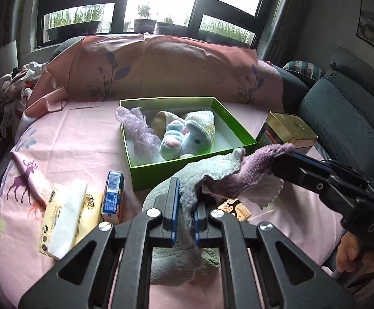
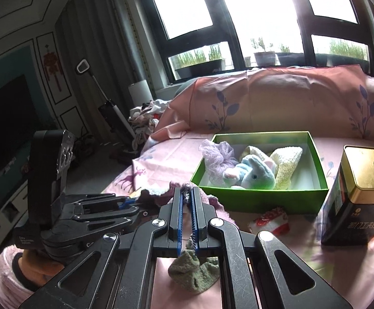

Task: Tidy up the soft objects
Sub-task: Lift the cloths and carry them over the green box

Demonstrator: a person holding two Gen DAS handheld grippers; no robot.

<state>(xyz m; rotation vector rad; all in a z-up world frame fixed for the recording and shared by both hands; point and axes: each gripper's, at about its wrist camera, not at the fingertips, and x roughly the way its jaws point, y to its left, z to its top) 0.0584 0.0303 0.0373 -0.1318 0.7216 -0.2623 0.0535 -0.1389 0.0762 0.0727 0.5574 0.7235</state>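
The grey-and-purple towel (image 1: 212, 177) hangs between both grippers, just in front of the green box (image 1: 187, 128). The left gripper (image 1: 185, 206) is clenched on its grey half; the cloth bunches between the fingers and drapes below them. The right gripper (image 2: 187, 206) is clamped on the purple end, a tuft showing at its fingertips. The towel looks light, limp and fluffy, so it should sag wherever unsupported and is unlikely to slip from the ribbed pads. Holding it by two spread edges suits folding. How much cloth the right fingers pinch is hard to judge. A plush toy (image 1: 184, 139) already lies in the box.
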